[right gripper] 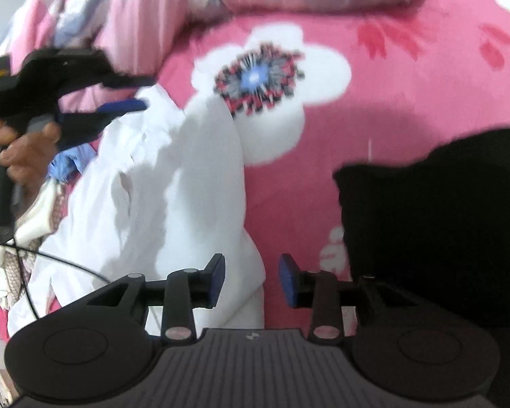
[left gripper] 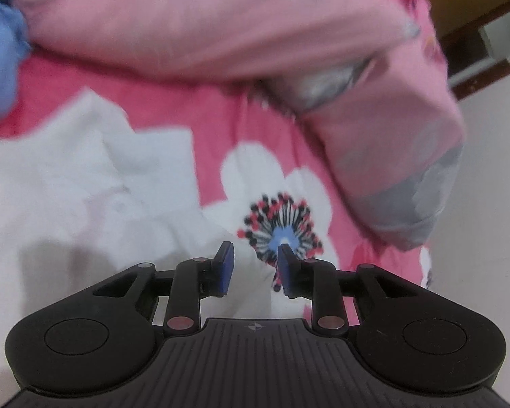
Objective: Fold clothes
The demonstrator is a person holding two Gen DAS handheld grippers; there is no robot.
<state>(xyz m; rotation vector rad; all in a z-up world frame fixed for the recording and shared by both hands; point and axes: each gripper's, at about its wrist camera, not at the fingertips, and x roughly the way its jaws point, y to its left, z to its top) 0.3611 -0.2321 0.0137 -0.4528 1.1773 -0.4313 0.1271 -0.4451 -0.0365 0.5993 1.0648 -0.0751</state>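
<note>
A white garment (left gripper: 68, 183) lies crumpled on a pink bedsheet (left gripper: 200, 108) with a big white flower print (left gripper: 282, 210). My left gripper (left gripper: 255, 268) hovers open over the garment's right edge, nothing between its blue pads. In the right wrist view the same white garment (right gripper: 159, 183) stretches from the left down to the middle. My right gripper (right gripper: 251, 280) stands open above its lower edge, empty. The left gripper (right gripper: 125, 95) shows at upper left there, held by a hand (right gripper: 23, 149), above the garment's far end.
A pink and grey quilt (left gripper: 221, 27) is bunched along the far side of the bed. A blue cloth (left gripper: 0, 54) lies at far left. A black garment (right gripper: 435, 224) lies on the sheet at right. More clothes (right gripper: 34, 217) and a thin black cable (right gripper: 61, 261) are at left.
</note>
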